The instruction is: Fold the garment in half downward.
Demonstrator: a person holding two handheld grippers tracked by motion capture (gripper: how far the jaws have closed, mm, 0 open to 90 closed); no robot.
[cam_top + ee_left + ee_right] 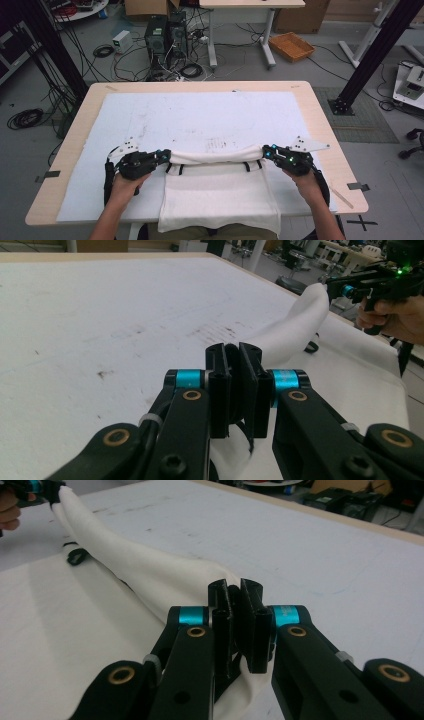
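A white cloth (217, 192) with black loops lies at the table's near edge, its lower part hanging over the front. Its far edge is lifted into a roll between the two grippers. My left gripper (162, 155) is shut on the cloth's left end; in the left gripper view the jaws (234, 385) pinch white fabric (295, 325). My right gripper (266, 151) is shut on the right end, with the cloth (150, 575) running from its jaws (235, 625) toward the other gripper (35, 486).
A white mat (200, 120) covers most of the wooden table (320, 115). On the floor beyond stand computer towers (166, 35), cables, an orange tray (291, 46) and another table's legs (240, 35). Black frame posts (375, 50) rise at right and left.
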